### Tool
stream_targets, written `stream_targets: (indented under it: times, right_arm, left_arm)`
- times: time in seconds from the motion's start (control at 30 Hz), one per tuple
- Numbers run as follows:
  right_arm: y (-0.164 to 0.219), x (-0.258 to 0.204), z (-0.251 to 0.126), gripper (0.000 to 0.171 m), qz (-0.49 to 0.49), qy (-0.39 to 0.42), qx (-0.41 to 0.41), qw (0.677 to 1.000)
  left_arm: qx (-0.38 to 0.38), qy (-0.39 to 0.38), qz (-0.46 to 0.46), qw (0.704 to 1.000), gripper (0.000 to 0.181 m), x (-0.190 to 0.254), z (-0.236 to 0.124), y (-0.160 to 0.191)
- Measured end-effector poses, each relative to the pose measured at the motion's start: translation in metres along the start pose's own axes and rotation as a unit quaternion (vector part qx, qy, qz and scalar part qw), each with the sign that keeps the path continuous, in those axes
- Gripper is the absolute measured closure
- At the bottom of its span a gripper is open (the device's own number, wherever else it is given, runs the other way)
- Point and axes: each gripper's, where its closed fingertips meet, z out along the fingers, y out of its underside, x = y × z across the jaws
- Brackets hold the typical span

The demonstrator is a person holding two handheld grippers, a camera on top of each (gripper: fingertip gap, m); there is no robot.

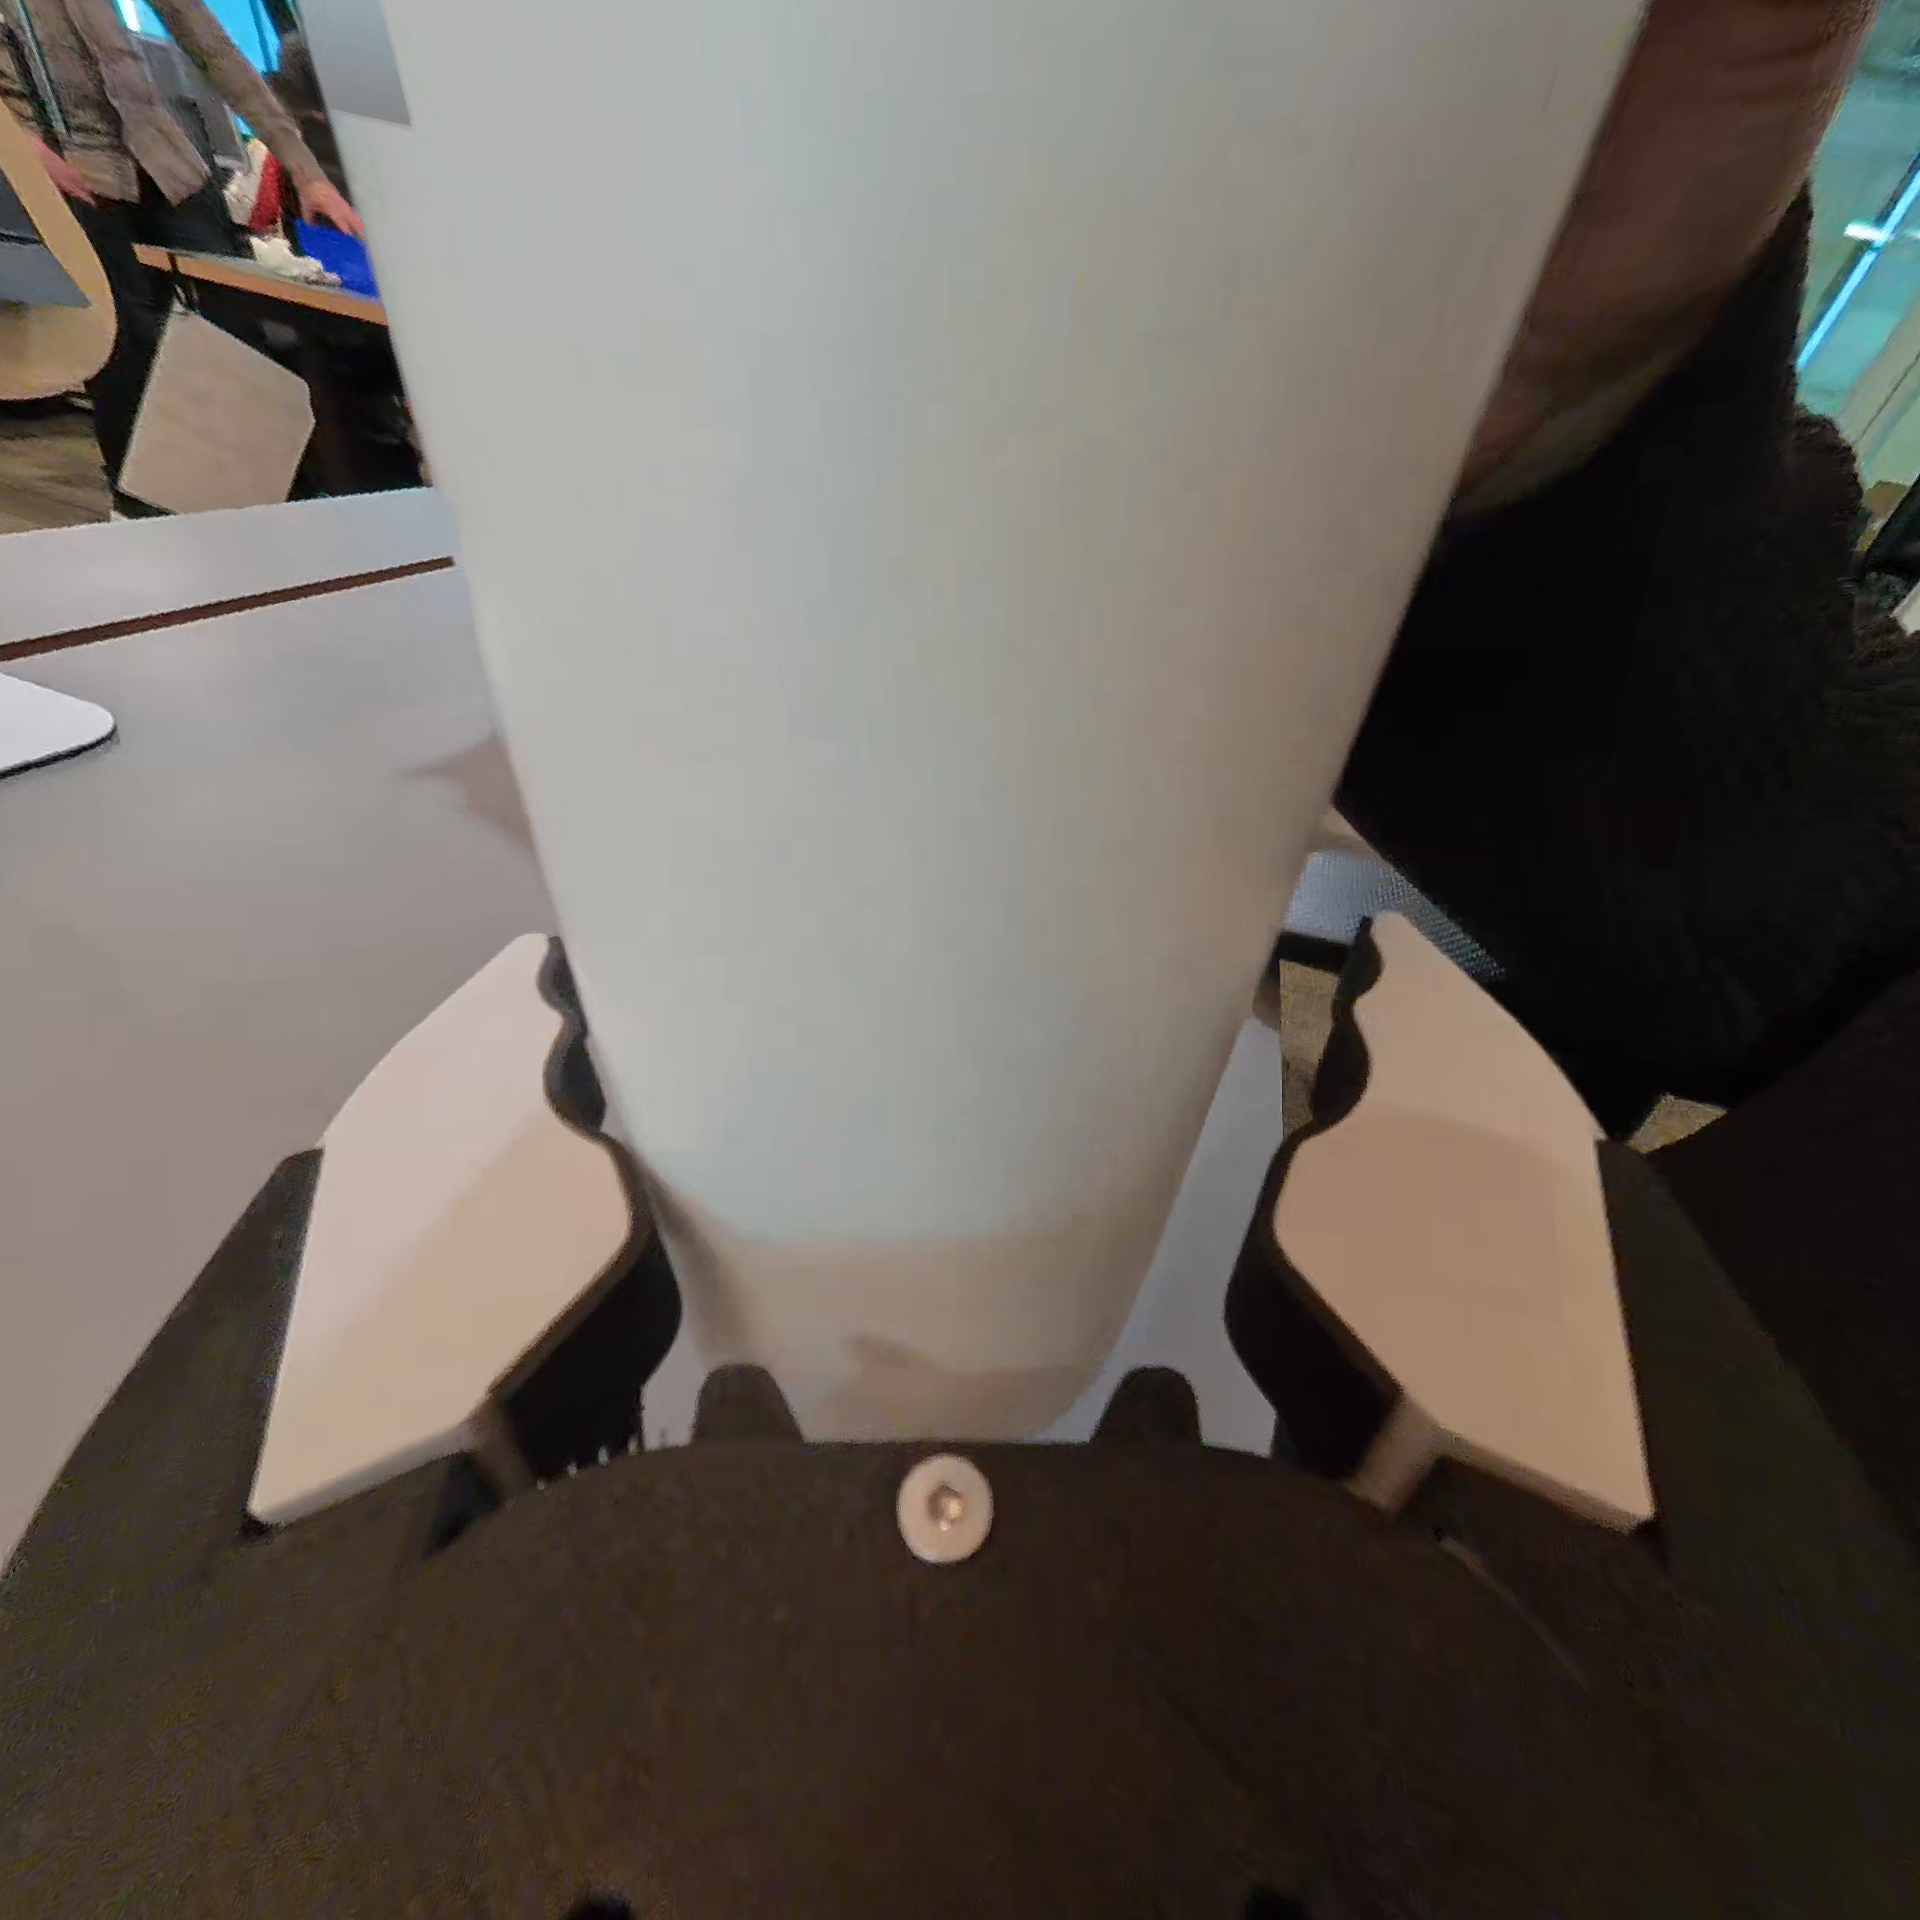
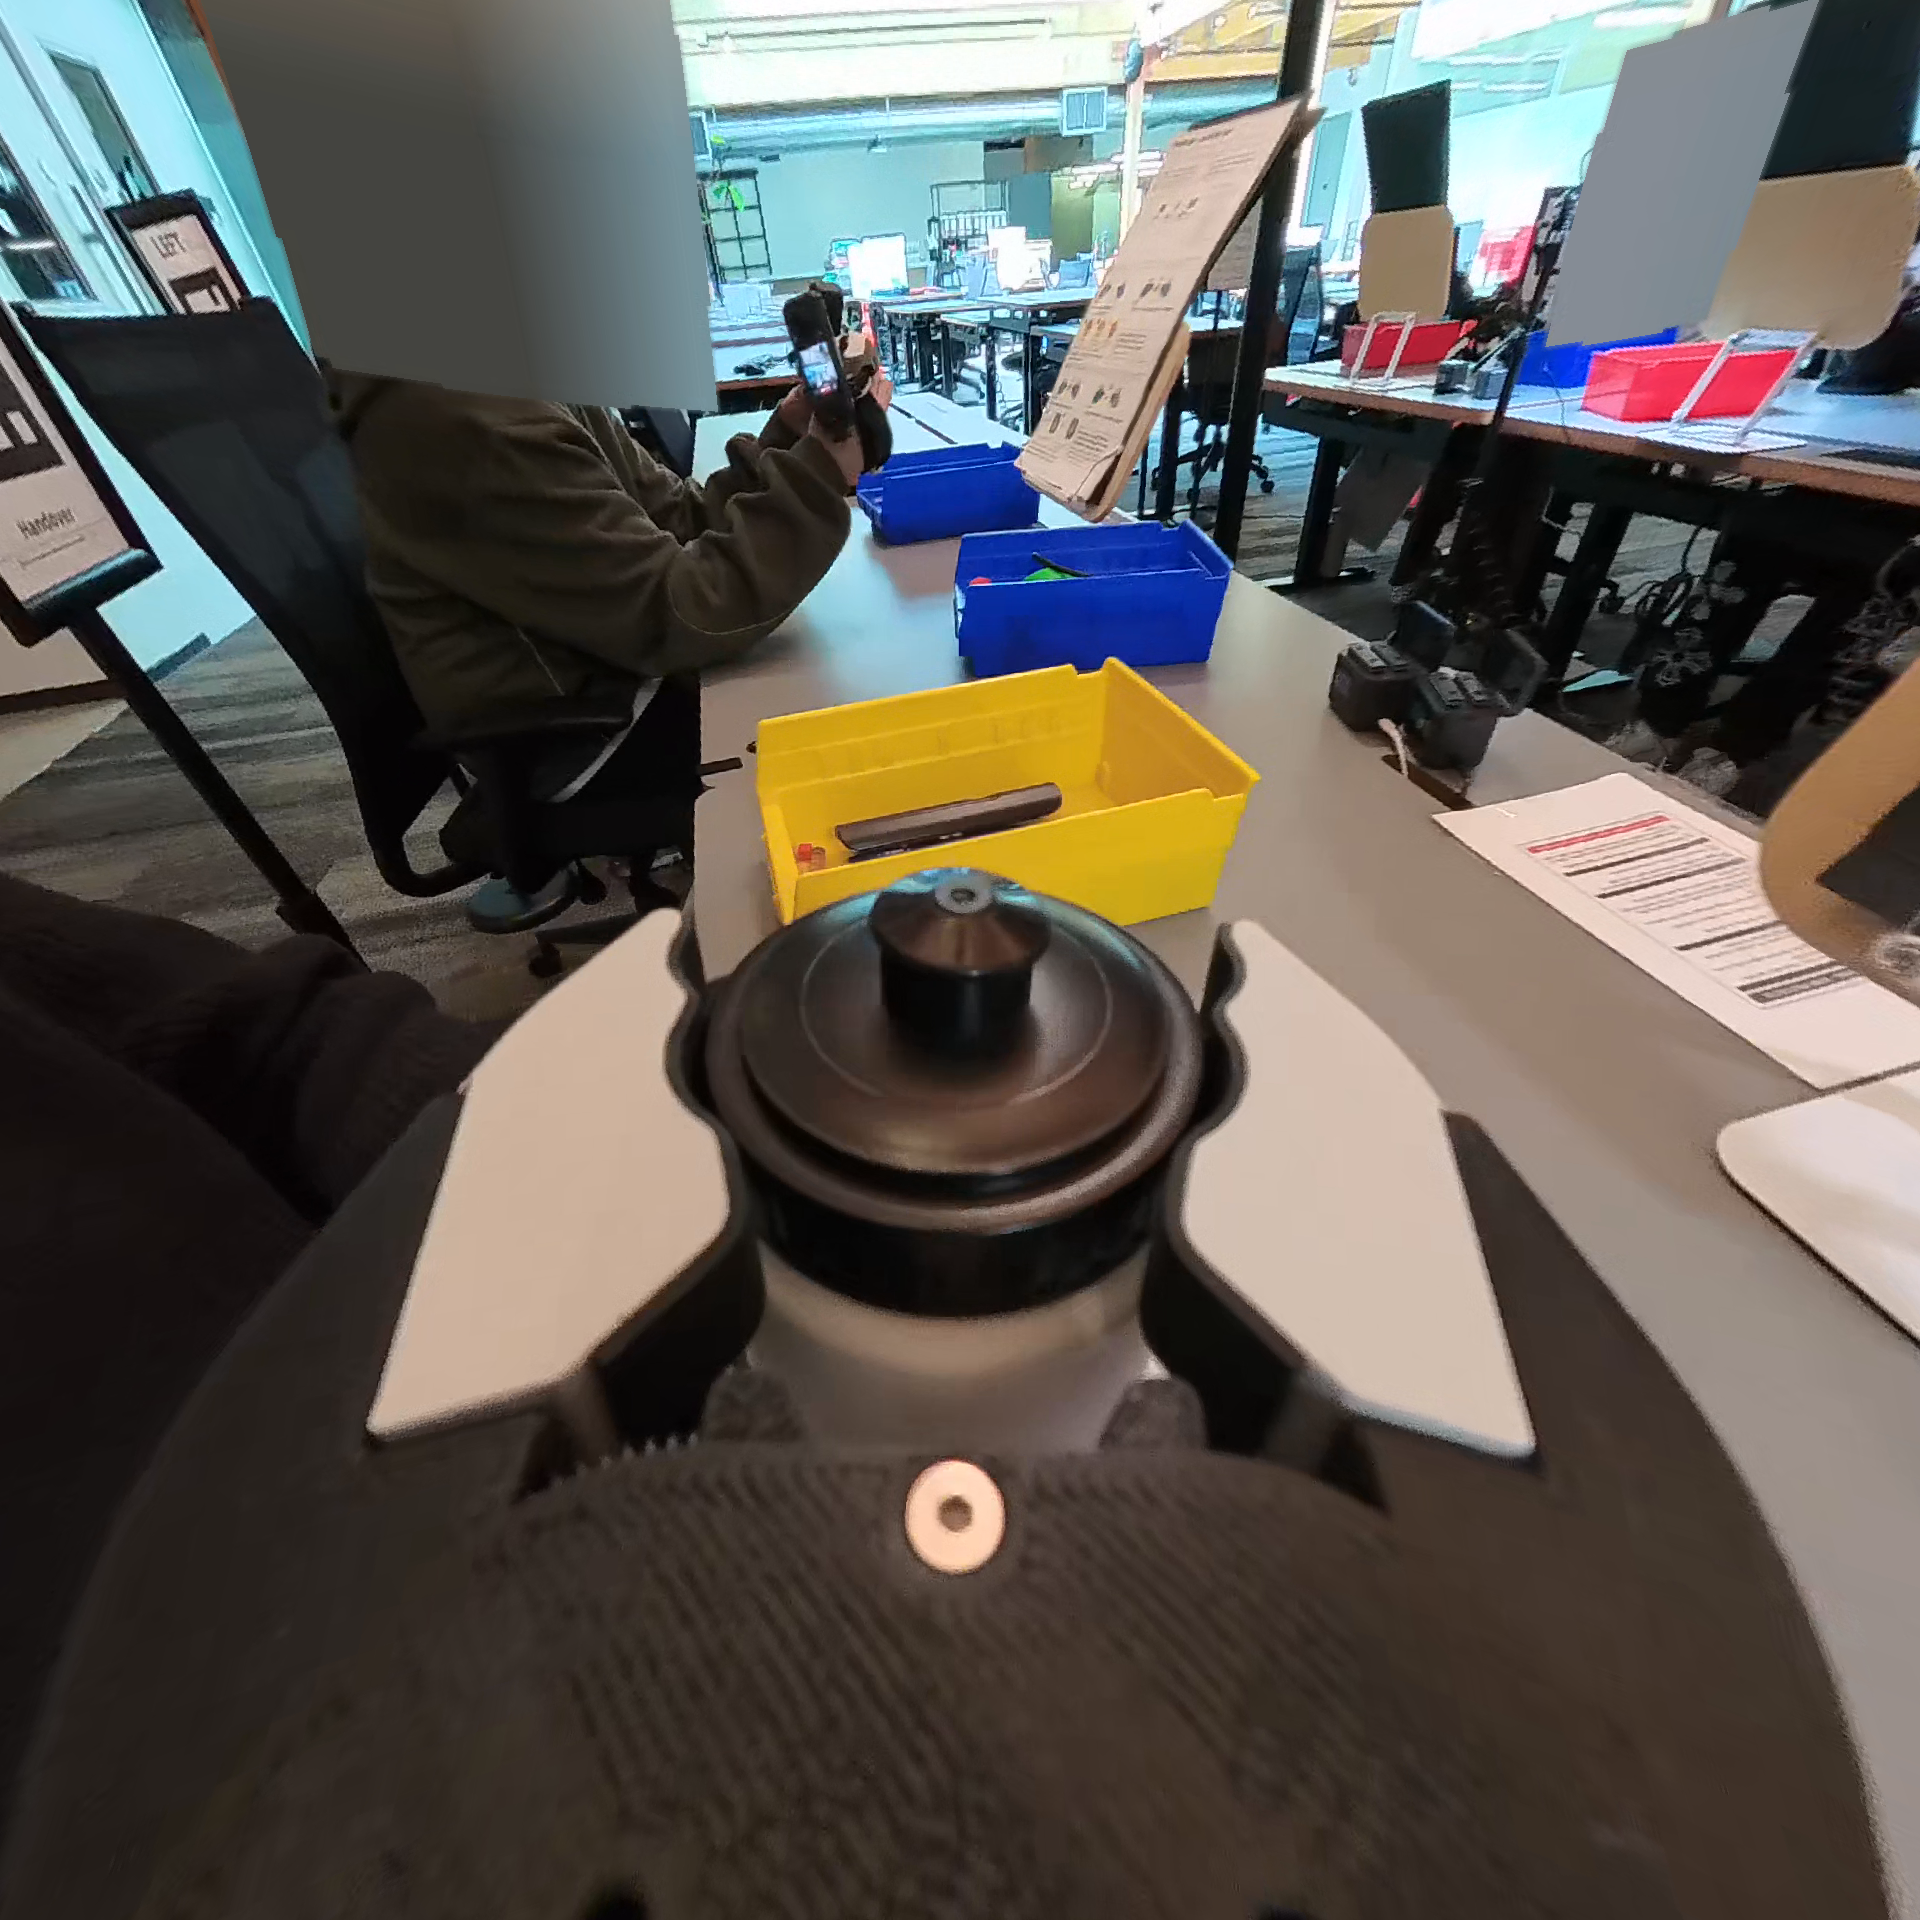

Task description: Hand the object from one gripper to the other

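Grey table [image 2: 1455, 1039] bears a yellow bin [image 2: 1039, 862] beyond the right tool [image 2: 951, 1049] gripping the bottle [image 2: 951, 1091]; left tool [image 1: 951, 1049] released.

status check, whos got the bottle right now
Right gripper shut on the white bottle at its black cap. Left gripper open around bottle's body, right finger clear. Nothing in the way.

Both grippers, left gripper [image 1: 956, 1039] and right gripper [image 2: 956, 1039], have black textured bodies, white finger plates, wavy black pads, one silver screw each
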Motion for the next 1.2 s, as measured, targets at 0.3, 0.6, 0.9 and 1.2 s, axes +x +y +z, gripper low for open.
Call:
stream_targets:
  times: [0.3, 0.6, 0.9, 1.2]
  right_arm:
    - [-0.010, -0.007, -0.002, 0.078, -0.005, -0.008, 0.029, 1.000]
    - [-0.024, -0.007, -0.011, 0.052, -0.043, 0.002, 0.064, 0.997]
    - [-0.031, 0.028, -0.041, 0.051, -0.048, 0.067, 0.125, 0.989]
    - [0.120, 0.092, -0.038, 0.074, 0.079, 0.116, 0.115, 0.983]
  left_arm:
    - [-0.043, -0.001, 0.039, 0.998, 0.074, -0.001, -0.007, 0.001]
    - [-0.024, -0.023, 0.043, 0.999, 0.075, -0.013, -0.016, -0.011]
    - [-0.013, -0.117, 0.054, 0.992, 0.076, -0.069, -0.051, -0.024]
    - [0.032, -0.204, -0.006, 0.979, 0.075, -0.131, -0.094, -0.028]
